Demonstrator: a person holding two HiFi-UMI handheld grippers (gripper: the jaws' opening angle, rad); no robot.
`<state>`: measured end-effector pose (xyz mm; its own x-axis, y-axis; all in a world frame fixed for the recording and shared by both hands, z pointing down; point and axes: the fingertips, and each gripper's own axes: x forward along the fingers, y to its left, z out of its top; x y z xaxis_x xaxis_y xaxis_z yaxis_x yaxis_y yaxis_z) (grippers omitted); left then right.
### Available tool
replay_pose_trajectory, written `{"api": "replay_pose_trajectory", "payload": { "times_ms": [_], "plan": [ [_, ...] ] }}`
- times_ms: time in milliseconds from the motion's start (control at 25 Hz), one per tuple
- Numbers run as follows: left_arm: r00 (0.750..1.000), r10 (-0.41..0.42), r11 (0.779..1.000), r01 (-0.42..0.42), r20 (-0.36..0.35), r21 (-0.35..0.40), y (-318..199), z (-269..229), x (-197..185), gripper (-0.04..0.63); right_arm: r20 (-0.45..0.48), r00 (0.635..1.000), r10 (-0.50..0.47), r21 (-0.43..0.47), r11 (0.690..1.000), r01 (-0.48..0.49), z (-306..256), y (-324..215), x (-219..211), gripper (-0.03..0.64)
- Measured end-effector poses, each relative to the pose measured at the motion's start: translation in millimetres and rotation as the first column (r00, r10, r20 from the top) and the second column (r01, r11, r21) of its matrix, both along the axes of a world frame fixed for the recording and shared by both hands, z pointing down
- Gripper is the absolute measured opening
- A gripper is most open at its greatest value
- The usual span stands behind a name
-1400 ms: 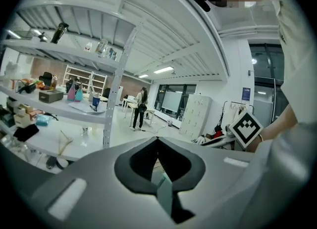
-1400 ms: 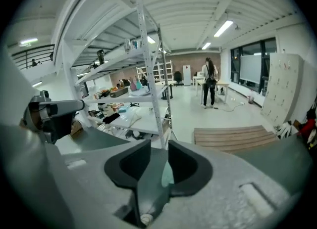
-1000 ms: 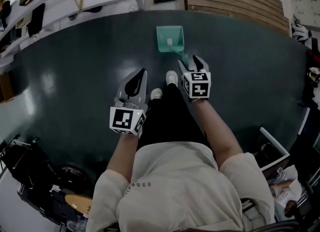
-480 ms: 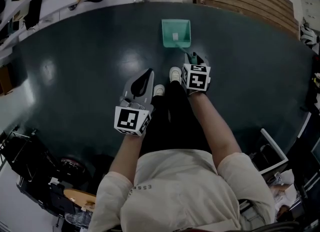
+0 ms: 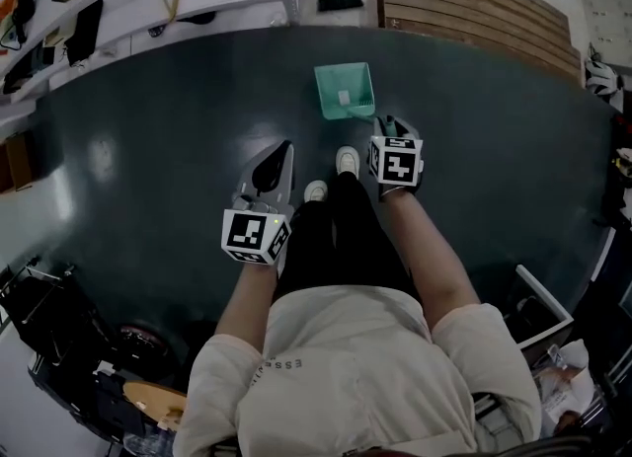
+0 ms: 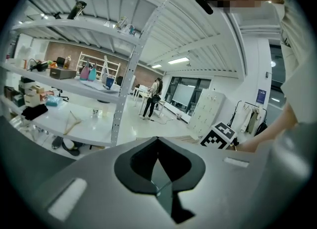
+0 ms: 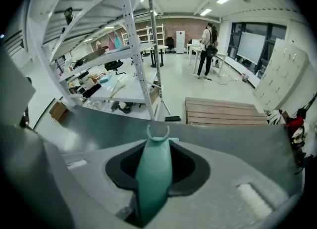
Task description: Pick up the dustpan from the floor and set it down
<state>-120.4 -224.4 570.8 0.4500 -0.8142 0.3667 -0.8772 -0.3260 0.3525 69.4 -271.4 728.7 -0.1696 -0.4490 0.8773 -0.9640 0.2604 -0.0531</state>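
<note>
We see the dustpan [image 5: 345, 90]: teal-green plastic, squarish open pan w/ a small pale patch inside, mouth pointing away from the person, over the dark floor [image 5: 178, 129]. Its handle [image 7: 153, 173] runs back toward the person & is clamped btw the fingers of the right gripper [image 5: 390, 127]. We can't tell whether the pan touches the floor.

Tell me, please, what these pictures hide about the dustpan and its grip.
- Head view: the right gripper and its cube cover the handle of the dustpan.
- Right gripper view: the handle and jaws block most of the dustpan.
- All views: whether the dustpan touches the floor is unclear.
</note>
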Motion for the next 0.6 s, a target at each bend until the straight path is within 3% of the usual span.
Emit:
{"api": "replay_pose_trajectory", "payload": {
  "times_ms": [160,280,400,600],
  "plan": [
    [1.000,0.017,0.998,-0.018,0.005,0.058,10.3,-36.3,-1.4,0.008,0.023,1.000,-0.013,0.054,0.998,0.011,-45.7,18.1,0.1,0.075],
    [0.998,0.044,0.993,-0.049,0.049,0.110,23.3,-62.8,-1.2,0.008,0.037,0.999,-0.030,0.118,0.993,0.025,-86.7,30.5,-1.1,0.075],
    [0.994,0.061,0.983,-0.075,0.090,0.165,39.3,-87.9,-1.2,0.008,0.050,0.997,-0.050,0.199,0.979,0.039,-130.2,44.5,-0.8,0.075],
    [0.996,0.032,0.970,-0.052,0.089,0.236,53.9,-124.0,-13.5,0.008,0.092,0.995,-0.025,0.318,0.948,-0.005,-195.8,69.6,5.0,0.075]
  ]
}}
